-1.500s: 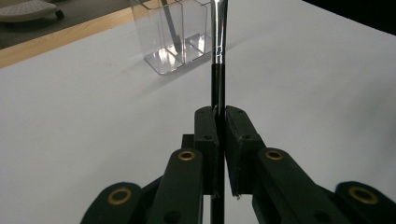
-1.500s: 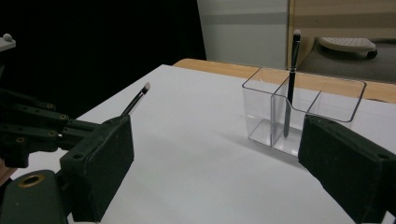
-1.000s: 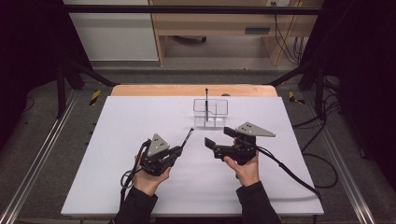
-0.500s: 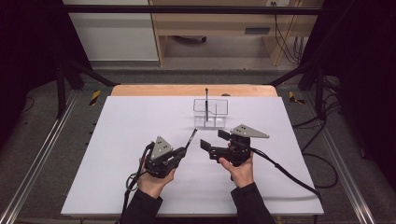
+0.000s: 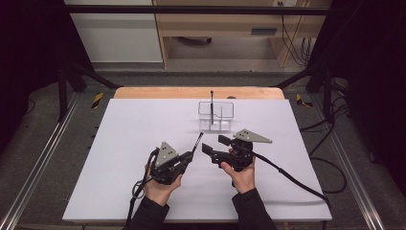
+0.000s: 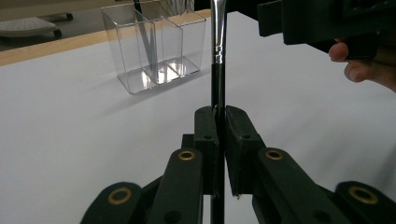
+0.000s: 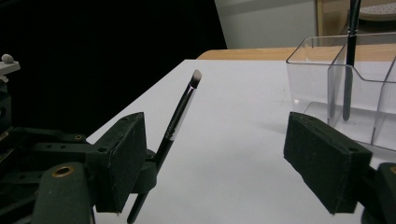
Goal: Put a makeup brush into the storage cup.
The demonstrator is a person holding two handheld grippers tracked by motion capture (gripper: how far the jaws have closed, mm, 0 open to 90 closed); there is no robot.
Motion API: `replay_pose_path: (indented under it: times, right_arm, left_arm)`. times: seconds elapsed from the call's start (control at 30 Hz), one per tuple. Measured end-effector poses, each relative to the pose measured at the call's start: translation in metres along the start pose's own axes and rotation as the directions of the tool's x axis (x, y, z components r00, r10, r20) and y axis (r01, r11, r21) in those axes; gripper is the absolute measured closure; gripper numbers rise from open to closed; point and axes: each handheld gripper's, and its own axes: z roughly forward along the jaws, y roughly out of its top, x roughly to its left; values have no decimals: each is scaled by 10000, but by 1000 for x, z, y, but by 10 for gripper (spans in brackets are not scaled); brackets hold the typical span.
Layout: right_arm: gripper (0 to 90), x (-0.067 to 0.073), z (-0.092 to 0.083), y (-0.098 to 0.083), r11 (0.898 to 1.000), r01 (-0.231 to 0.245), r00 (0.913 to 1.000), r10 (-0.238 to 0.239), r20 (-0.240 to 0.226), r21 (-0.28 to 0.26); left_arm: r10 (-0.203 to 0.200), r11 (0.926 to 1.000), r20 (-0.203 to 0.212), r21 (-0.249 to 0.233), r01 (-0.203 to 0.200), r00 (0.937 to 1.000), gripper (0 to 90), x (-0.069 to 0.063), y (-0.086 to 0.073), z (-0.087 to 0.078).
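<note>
Makeup brush point(image 5: 197, 143): left gripper point(image 5: 184, 160) is clamping its handle mid-worktop, bristles pointing up toward the far edge. Right gripper point(image 5: 209, 152), just beside, is standing open around nothing, jaws having just been narrowing. Clear organizer point(image 5: 216, 116) is sitting beyond both, nearer the right gripper.

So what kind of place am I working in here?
Probably a lab recording rig, not a home: a white table inside a black frame, cables on the floor, a clear organizer.
</note>
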Motion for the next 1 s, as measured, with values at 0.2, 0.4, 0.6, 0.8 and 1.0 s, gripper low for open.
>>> replay_pose_path:
  times: [0.2,0.4,0.6,0.8,1.0]
  right_arm:
    - [236,0,2,-2,9999,-126,9999,126,-71,62]
    - [271,1,4,-3,9997,-250,9995,251,-182,60]
    - [332,1,6,-4,9989,-454,9984,457,-323,86]
    - [397,1,7,-5,9978,-652,9969,658,-431,157]
    - [466,1,9,-5,9962,-838,9948,849,-568,226]
  left_arm:
    - [-88,9999,11,-102,88,10000,834,-3,0,2]
    - [-113,9998,37,-152,113,9999,834,-6,-1,5]
    - [-94,9998,93,-171,96,9999,834,-10,-1,7]
    - [-70,9998,124,-202,72,9999,834,-13,0,8]
    - [-87,9997,172,-248,91,9998,834,-16,0,9]
